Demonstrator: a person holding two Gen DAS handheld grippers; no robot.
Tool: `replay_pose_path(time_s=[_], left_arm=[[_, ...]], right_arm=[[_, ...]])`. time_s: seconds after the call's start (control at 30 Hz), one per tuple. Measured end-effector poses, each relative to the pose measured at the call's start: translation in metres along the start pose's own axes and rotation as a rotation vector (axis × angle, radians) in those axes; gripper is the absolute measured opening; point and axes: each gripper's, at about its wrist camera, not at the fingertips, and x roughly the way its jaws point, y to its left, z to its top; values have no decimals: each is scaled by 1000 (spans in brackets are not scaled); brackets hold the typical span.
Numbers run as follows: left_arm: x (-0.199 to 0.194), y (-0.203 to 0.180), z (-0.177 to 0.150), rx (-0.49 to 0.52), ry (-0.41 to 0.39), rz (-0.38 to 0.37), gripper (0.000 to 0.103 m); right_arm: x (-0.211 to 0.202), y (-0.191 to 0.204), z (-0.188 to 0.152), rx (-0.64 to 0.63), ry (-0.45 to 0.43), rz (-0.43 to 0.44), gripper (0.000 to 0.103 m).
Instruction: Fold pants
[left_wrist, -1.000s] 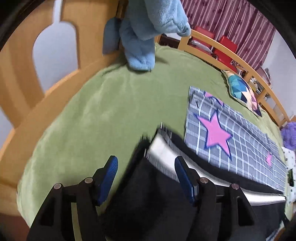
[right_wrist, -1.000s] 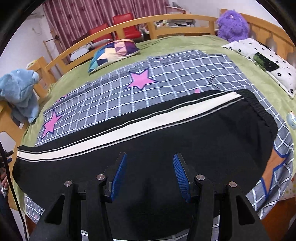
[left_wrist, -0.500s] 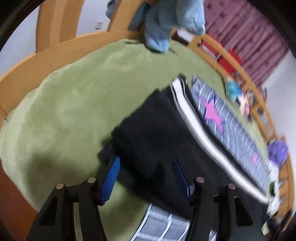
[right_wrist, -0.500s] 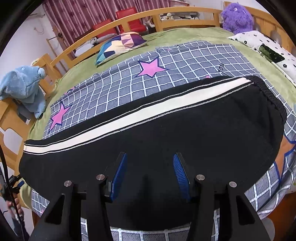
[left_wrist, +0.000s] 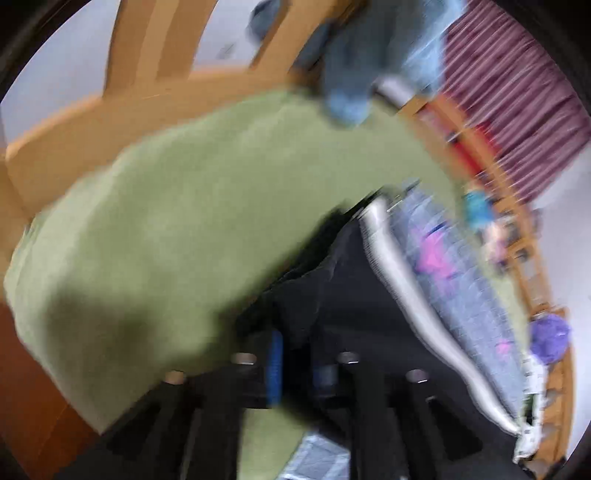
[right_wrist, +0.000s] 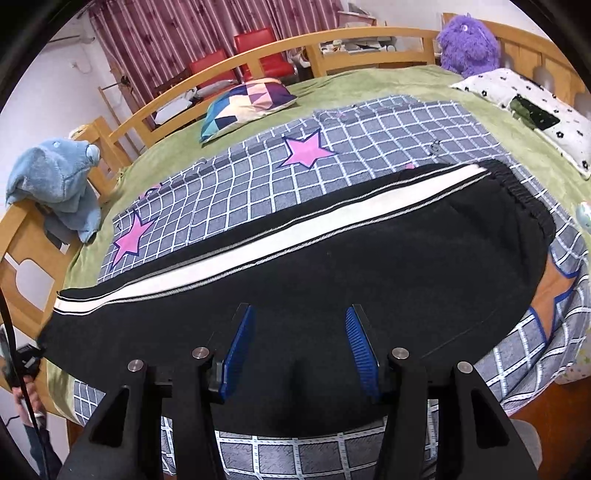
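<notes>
Black pants (right_wrist: 369, 266) with a white side stripe (right_wrist: 258, 240) lie flat along the bed, leg hems at the left, elastic waistband (right_wrist: 524, 192) at the right. My right gripper (right_wrist: 299, 339) is open and empty, just above the near edge of the pants at mid-length. In the blurred left wrist view my left gripper (left_wrist: 295, 363) has its blue pads close together on a pinch of black fabric at the leg end of the pants (left_wrist: 354, 295). The white stripe (left_wrist: 399, 280) runs away to the right there.
The pants rest on a grey checked sheet with pink stars (right_wrist: 332, 162) over a green blanket (left_wrist: 166, 221). A wooden bed rail (right_wrist: 258, 55), a blue plush (right_wrist: 55, 177), a patchwork cushion (right_wrist: 247, 103), a purple plush (right_wrist: 469, 40) and a spotted pillow (right_wrist: 535, 107) surround it.
My left gripper has swung down onto the leg end of the pants and closed from open onto the fabric. My right gripper stays open and has shifted only slightly.
</notes>
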Motion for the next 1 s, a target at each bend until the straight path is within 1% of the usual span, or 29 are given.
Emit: replay_pose_path(time_s=[0.03, 0.07, 0.13, 0.2, 0.23, 0.27, 0.37, 0.4, 0.5, 0.53, 0.6, 0.67, 0.73, 0.77, 0.87, 0.93, 1.0], left_arm=[[12, 5, -3, -20, 41, 26, 26], [14, 5, -4, -25, 44, 25, 26], [8, 4, -6, -21, 18, 48, 40], [0, -4, -7, 2, -17, 91, 44], [-3, -9, -7, 19, -23, 110, 44], [-6, -15, -6, 48, -28, 128, 44], [-13, -42, -6, 142, -42, 133, 45], [-14, -52, -4, 170, -43, 134, 47], [-13, -83, 3, 281, -52, 134, 53], [-9, -96, 6, 312, -52, 143, 54], [1, -116, 12, 343, -46, 151, 54], [5, -129, 14, 353, -41, 145, 54], [10, -142, 19, 362, -38, 140, 54], [13, -147, 22, 369, -36, 142, 54], [22, -158, 27, 389, -39, 156, 54], [28, -160, 30, 397, -36, 165, 54], [34, -162, 33, 405, -31, 170, 54]], right_arm=[[4, 0, 0, -2, 15, 7, 52], [7, 1, -1, -8, 25, 8, 52], [8, 2, -1, -32, 22, -1, 52], [8, 3, -2, -53, 14, -6, 52], [8, 2, -1, -62, 11, -7, 52], [11, 2, 1, -77, 10, -11, 52], [23, 4, 11, -122, 16, -43, 52], [27, 5, 15, -136, 16, -49, 52], [46, 13, 32, -197, 20, -26, 52], [53, 18, 38, -217, 20, -21, 53], [75, 35, 55, -276, 16, 15, 61], [96, 54, 67, -333, 8, 44, 61], [115, 68, 75, -360, 8, 62, 61], [131, 75, 82, -373, 19, 83, 61], [166, 81, 97, -398, 64, 112, 61], [187, 83, 106, -436, 106, 160, 61], [201, 85, 110, -464, 135, 162, 61]])
